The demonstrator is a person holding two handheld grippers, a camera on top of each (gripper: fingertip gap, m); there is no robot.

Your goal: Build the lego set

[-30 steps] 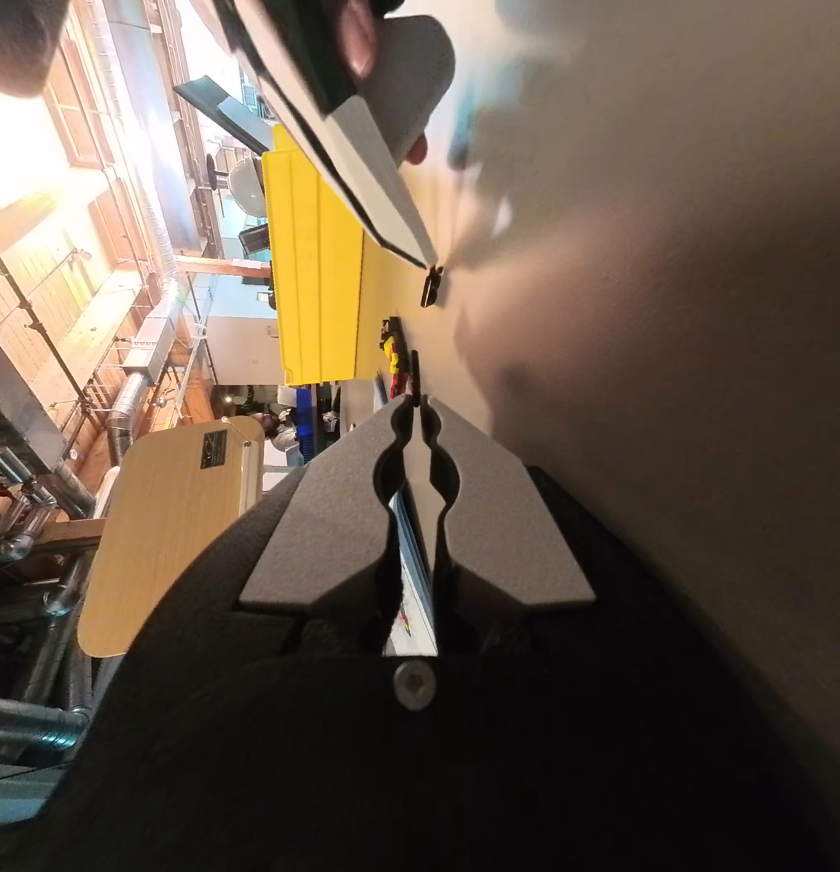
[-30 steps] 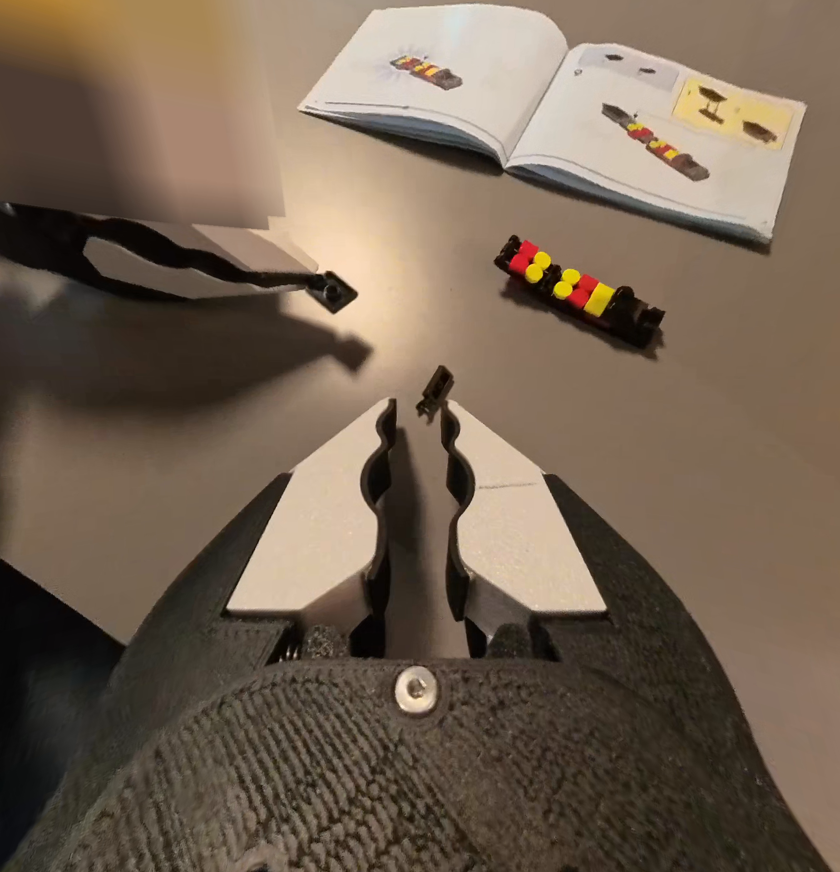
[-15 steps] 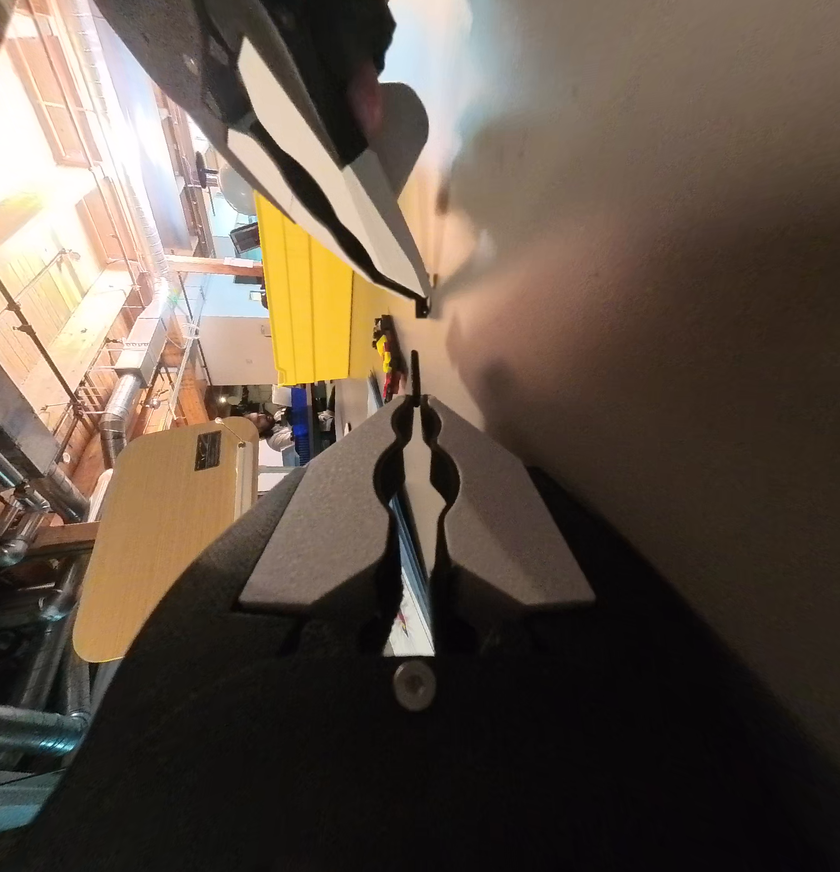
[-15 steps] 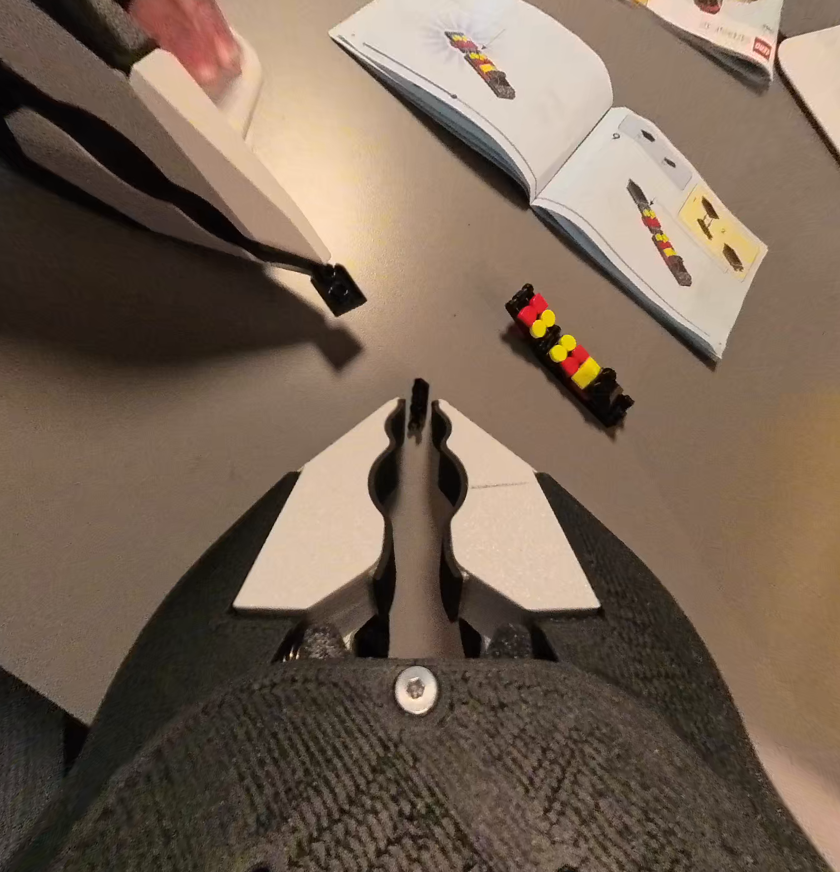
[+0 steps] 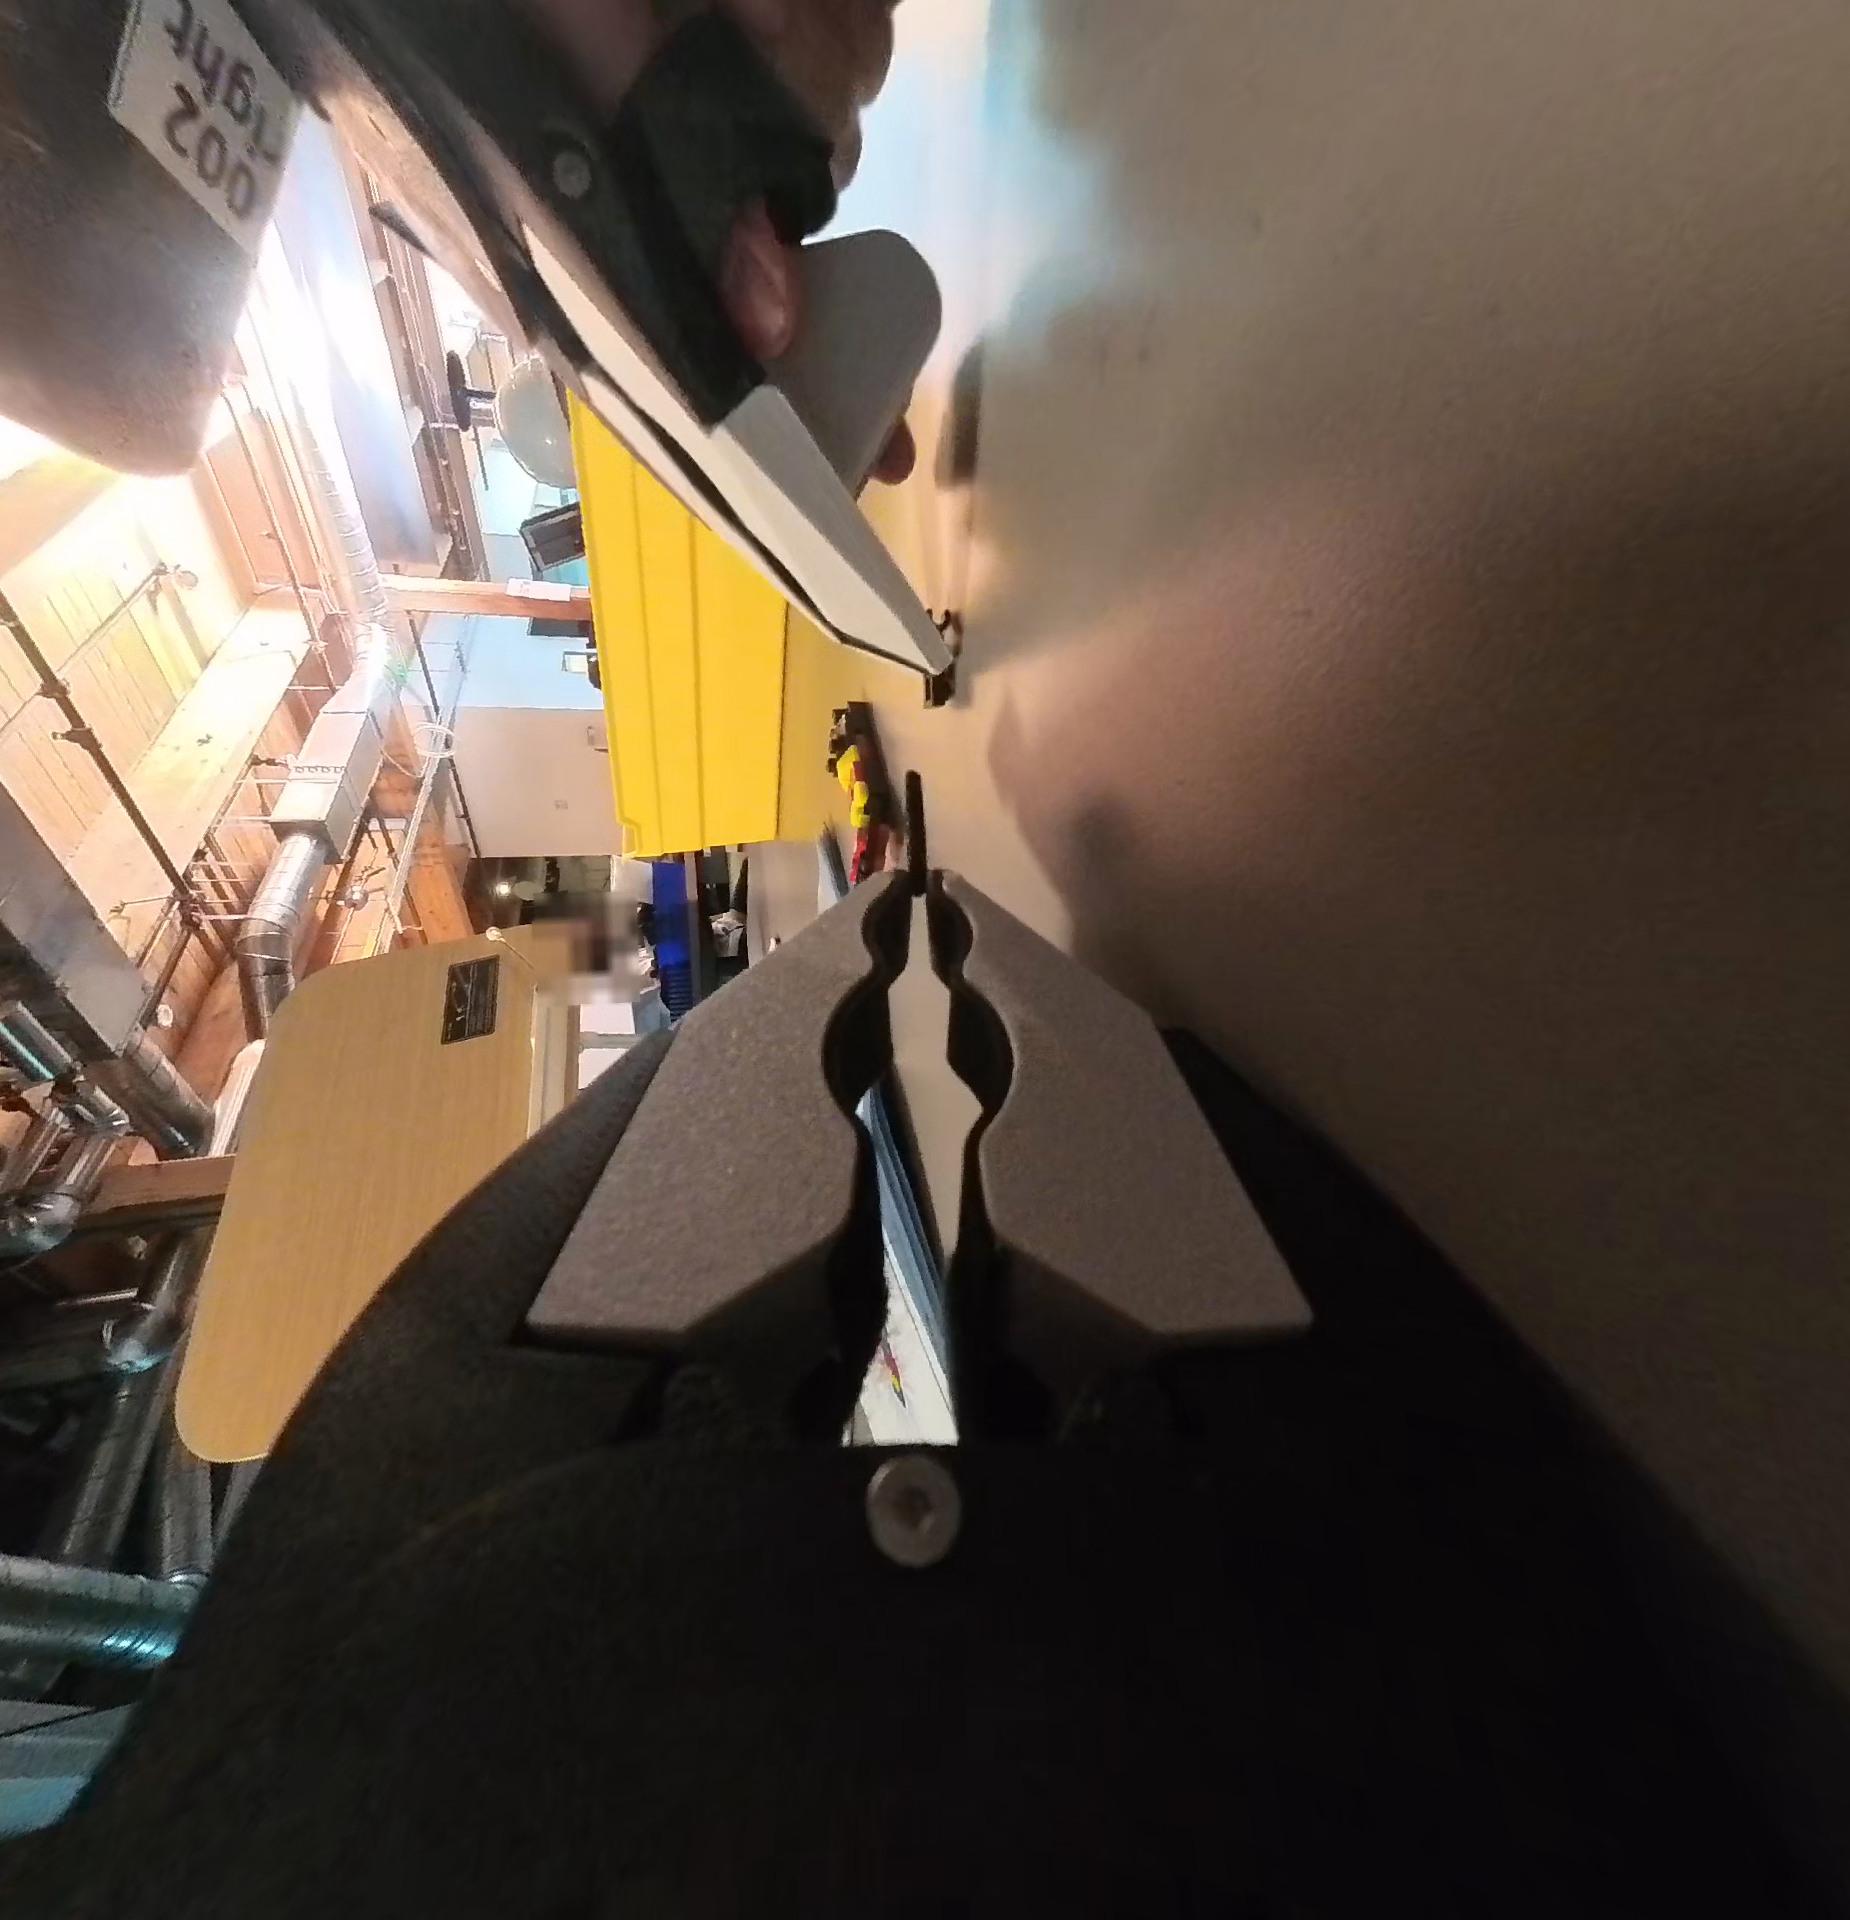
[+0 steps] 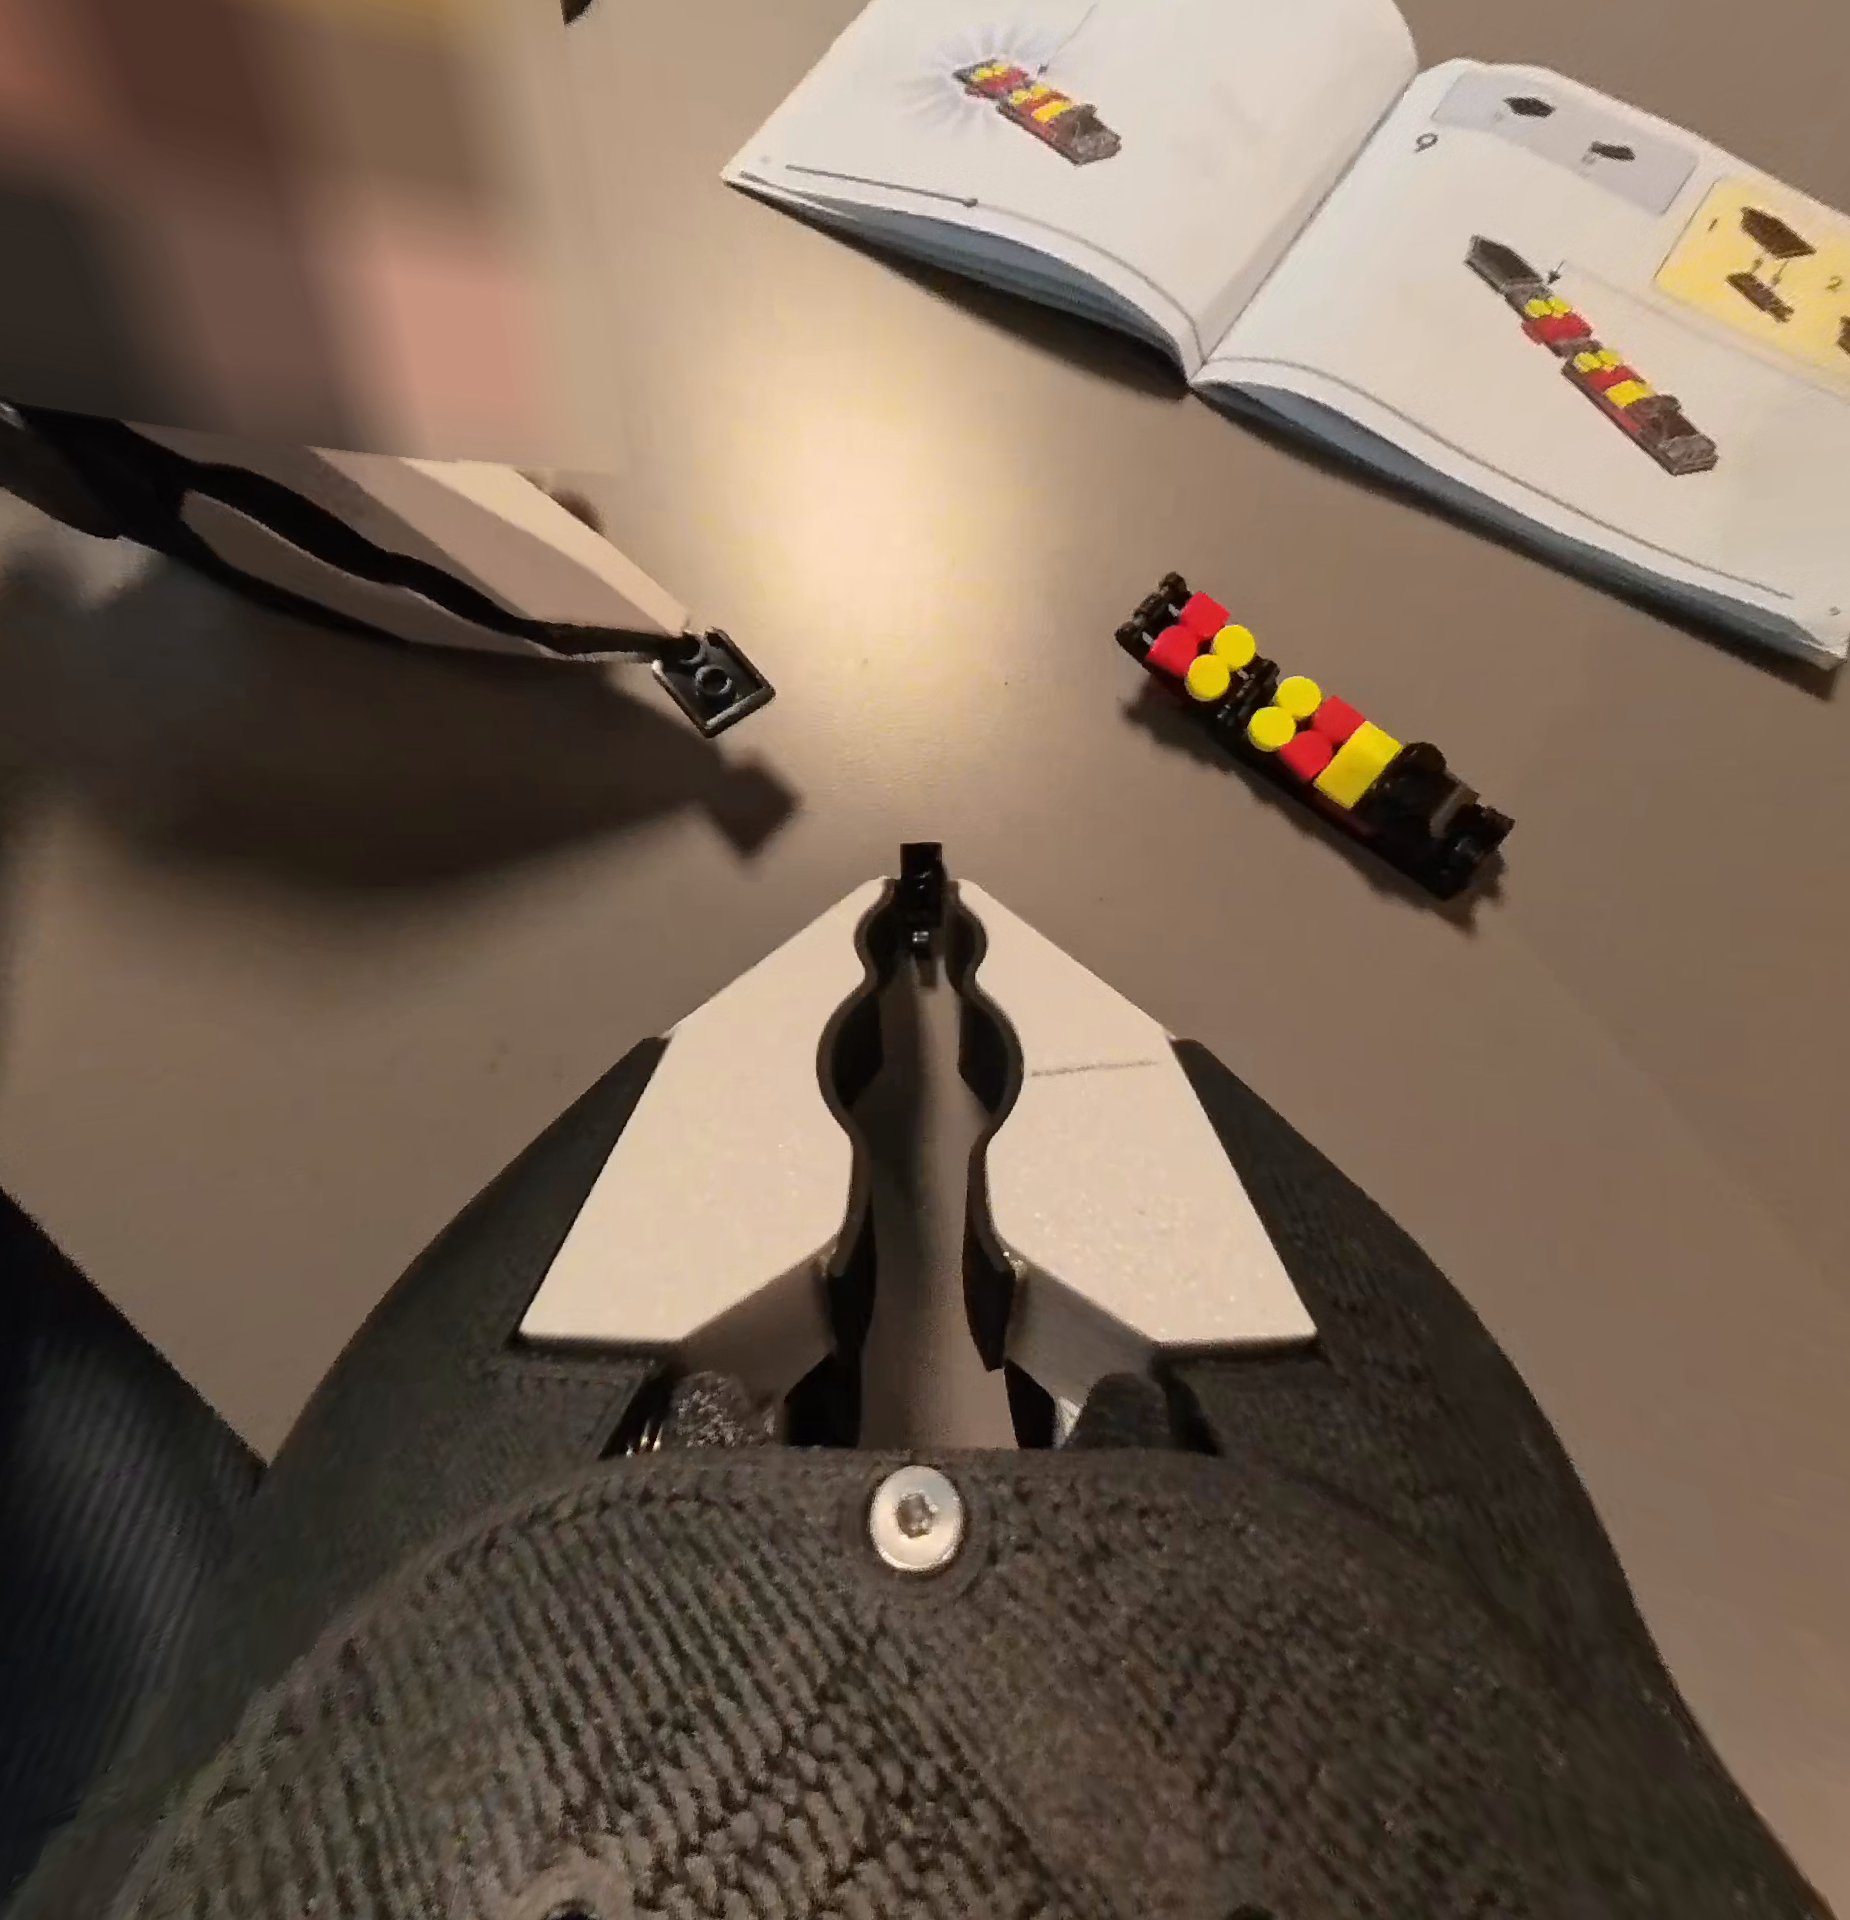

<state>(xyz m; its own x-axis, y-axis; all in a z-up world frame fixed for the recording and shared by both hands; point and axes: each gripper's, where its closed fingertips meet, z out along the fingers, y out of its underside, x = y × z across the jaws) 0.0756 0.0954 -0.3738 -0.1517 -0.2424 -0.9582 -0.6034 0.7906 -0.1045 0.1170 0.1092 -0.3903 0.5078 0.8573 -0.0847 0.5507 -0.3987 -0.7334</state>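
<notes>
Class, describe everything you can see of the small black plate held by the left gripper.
The small black plate is a flat, square piece of glossy dark plastic with two round studs visible on its top. It is pinched at one edge between the closed tips of the left gripper, tilted, with one corner pointing down toward the grey table. It seems to hang just above the table, casting a shadow beneath. Nothing else touches it.

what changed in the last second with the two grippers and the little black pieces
The right gripper closed on the small black clip piece, which stood loose and tilted just ahead of its open fingertips a second ago; it now sits upright between them. The left gripper kept its hold on the black plate throughout. The red and yellow lego assembly and open instruction booklet stayed on the table.
</notes>
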